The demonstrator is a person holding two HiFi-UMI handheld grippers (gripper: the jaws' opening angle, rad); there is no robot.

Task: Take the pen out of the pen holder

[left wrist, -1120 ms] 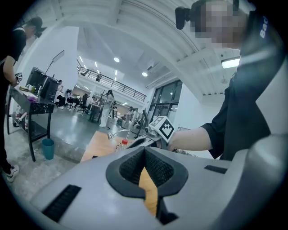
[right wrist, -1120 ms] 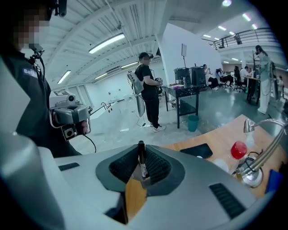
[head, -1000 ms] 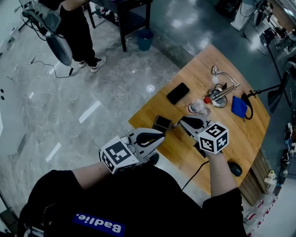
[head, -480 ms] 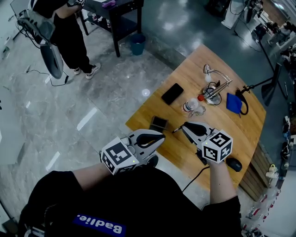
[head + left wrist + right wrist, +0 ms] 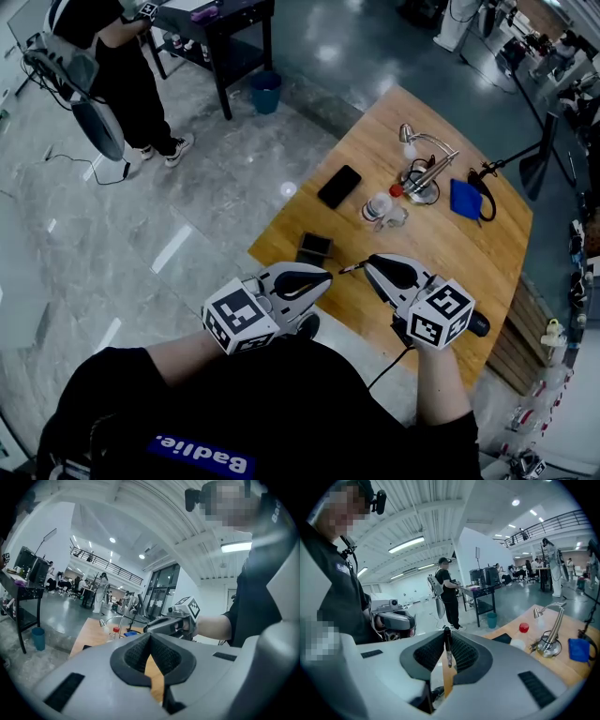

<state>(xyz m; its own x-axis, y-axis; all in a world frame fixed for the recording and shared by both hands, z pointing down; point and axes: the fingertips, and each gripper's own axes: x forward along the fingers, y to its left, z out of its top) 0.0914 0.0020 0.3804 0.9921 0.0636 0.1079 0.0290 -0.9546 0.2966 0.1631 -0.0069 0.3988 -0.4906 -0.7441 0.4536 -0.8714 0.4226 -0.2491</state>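
Black pen (image 5: 448, 645): pinched between the pads of the right gripper (image 5: 447, 634), jaws narrowed onto its barrel, one end poking past the fingertips. From the head view, that end (image 5: 349, 268) aimed across at the left gripper (image 5: 323, 275); near it, not touching.

Left gripper (image 5: 150, 637): jaws closed tip to tip, nothing between them (only wood showing through the gap behind the pads).

Pen holder (image 5: 314, 248): small dark square box near the corner of the wooden table (image 5: 450, 253), just beyond both grippers and apart from the pen. Inside too dark to read.

Clear bottle (image 5: 380, 203) with red cap further back on the table. Blue bucket (image 5: 265, 92) on the floor (image 5: 187, 197); contents not visible.
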